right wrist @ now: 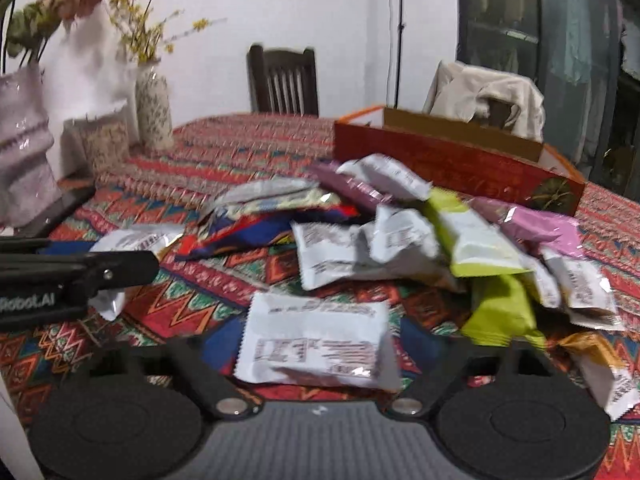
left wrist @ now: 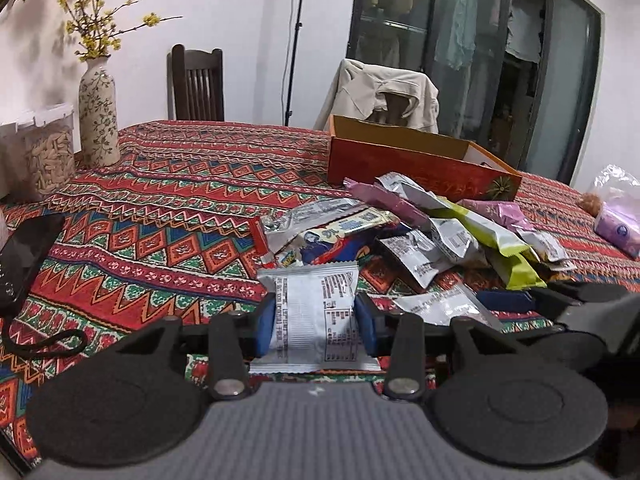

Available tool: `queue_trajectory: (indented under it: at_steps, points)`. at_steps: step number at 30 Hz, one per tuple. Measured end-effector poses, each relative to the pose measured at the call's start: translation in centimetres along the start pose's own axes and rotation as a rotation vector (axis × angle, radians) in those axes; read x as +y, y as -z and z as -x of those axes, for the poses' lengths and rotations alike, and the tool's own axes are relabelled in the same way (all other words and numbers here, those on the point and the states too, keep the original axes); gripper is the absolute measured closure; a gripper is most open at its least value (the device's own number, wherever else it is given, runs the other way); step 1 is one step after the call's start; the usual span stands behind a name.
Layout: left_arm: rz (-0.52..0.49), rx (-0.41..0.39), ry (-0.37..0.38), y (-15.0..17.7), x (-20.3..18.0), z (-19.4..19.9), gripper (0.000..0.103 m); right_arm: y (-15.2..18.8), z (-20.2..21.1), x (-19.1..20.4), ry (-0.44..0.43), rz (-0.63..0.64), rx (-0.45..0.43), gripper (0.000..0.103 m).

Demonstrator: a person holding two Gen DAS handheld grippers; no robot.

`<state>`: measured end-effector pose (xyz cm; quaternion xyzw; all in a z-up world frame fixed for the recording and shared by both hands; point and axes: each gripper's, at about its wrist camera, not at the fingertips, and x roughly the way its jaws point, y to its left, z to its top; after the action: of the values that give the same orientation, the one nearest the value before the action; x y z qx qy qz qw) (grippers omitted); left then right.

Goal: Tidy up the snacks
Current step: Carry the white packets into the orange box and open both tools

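My left gripper [left wrist: 315, 322] is shut on a silver snack packet [left wrist: 312, 300], its blue pads pressing both sides, just above the patterned tablecloth. A pile of snack packets [left wrist: 432, 232] lies ahead to the right, in front of an open red cardboard box [left wrist: 416, 164]. In the right wrist view, my right gripper [right wrist: 316, 344] stands wide open around a white packet [right wrist: 316, 340] that lies between its fingers on the cloth. The pile [right wrist: 400, 236] and the red box [right wrist: 456, 164] lie beyond. The left gripper's arm [right wrist: 60, 276] shows at the left edge.
A floral vase [left wrist: 98, 116] and a clear jar of seeds [left wrist: 48, 148] stand at the far left. A black device with a strap [left wrist: 24, 256] lies at the left edge. A bagged purple item [left wrist: 618, 220] sits at the right. Two chairs [left wrist: 196, 84] stand behind the table.
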<state>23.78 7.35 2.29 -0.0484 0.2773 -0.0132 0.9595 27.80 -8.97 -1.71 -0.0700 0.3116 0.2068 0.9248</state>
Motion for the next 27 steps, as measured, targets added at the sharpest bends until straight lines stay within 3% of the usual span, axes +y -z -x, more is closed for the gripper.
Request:
queue_trajectory:
  at_steps: [2,6,19,24,27]
  points:
    - [-0.017,-0.005,0.002,0.1,-0.7,-0.1,0.061,0.0,0.1,0.1,0.004,0.011,0.000,0.033]
    - [-0.044,-0.014,0.005,0.1,-1.5,-0.1,0.061,0.1,0.6,-0.4,-0.018,0.019,0.009,0.053]
    - [-0.076,-0.037,0.036,-1.2,-5.6,-0.6,0.061,2.6,6.0,-5.1,-0.049,-0.040,-0.039,0.061]
    - [-0.073,-0.059,0.058,-4.3,-6.6,-2.3,0.061,1.6,7.9,-7.9,-0.064,-0.070,-0.125,0.061]
    - [-0.092,-0.067,0.083,-7.8,-7.1,-4.8,0.061,-0.2,8.5,-10.2,-0.035,-0.058,-0.181,0.061]
